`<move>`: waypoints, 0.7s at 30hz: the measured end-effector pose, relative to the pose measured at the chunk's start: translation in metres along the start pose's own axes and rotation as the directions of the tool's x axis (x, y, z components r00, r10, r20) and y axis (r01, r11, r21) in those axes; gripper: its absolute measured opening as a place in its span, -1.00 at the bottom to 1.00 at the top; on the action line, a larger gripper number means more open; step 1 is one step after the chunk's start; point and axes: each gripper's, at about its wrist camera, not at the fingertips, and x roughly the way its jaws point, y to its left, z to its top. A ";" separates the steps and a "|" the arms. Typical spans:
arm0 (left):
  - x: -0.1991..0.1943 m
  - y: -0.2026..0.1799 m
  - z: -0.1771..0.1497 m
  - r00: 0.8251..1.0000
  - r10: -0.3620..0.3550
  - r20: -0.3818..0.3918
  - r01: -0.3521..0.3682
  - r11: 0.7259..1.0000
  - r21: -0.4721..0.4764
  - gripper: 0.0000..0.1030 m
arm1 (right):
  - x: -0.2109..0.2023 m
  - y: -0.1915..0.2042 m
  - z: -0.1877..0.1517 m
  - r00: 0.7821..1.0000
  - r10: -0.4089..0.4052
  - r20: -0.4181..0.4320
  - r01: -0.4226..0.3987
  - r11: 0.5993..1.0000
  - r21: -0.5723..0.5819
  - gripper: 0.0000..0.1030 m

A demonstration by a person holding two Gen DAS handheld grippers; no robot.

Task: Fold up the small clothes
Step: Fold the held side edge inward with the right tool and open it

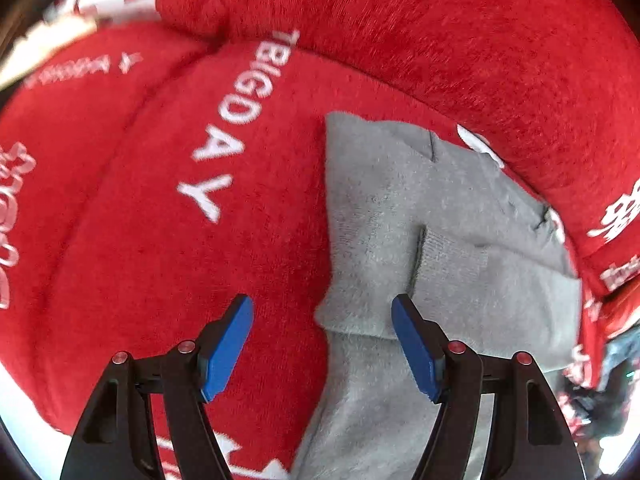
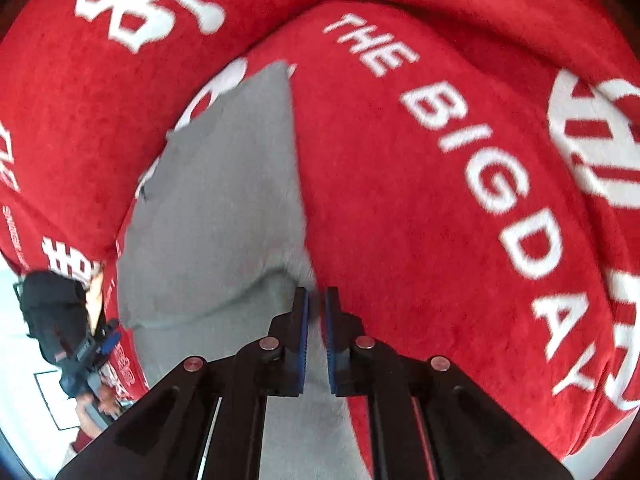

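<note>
On top of a red plush cover [image 1: 120,240] lies one grey garment [image 1: 400,208], the only clothing item in view. Two grippers are seen, one per hand.

Count: 1 garment, 1 red cover w/ white print, 2 grippers, each w/ 2 blue pads.

Writing: white caps on the cover read "THE BIG DAY" in the right wrist view; the left wrist view shows the same line partly cut off by a fold. Large white Chinese characters sit nearby; smaller print is too blurred to read.

Garment: soft, fleecy grey knit, partly folded, w/ a ribbed cuff or hem lying across its middle and a folded edge near the bottom. It rests flat on the cover, close to a raised red fold behind it.

Left gripper [image 1: 322,344]: fingers spread wide, nothing between the pads; it hangs above the garment's left edge. Right gripper [image 2: 317,340]: pads nearly together, pinching the garment's edge where grey meets red.
</note>
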 end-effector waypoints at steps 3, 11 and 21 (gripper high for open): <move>0.009 -0.009 0.001 0.998 -0.055 -0.014 0.056 0.998 0.016 0.32 | 0.002 -0.002 -0.001 1.000 0.007 0.020 -0.008 1.000 0.013 -0.79; 0.009 -0.010 -0.003 0.999 -0.023 0.032 0.021 0.998 0.062 -0.62 | 0.002 0.002 0.001 1.000 -0.024 -0.001 0.024 1.000 -0.015 -0.79; -0.009 -0.012 -0.017 0.980 0.183 0.080 -0.191 0.977 0.091 0.49 | 0.003 0.001 0.001 1.000 -0.013 0.006 0.013 1.000 -0.002 -0.79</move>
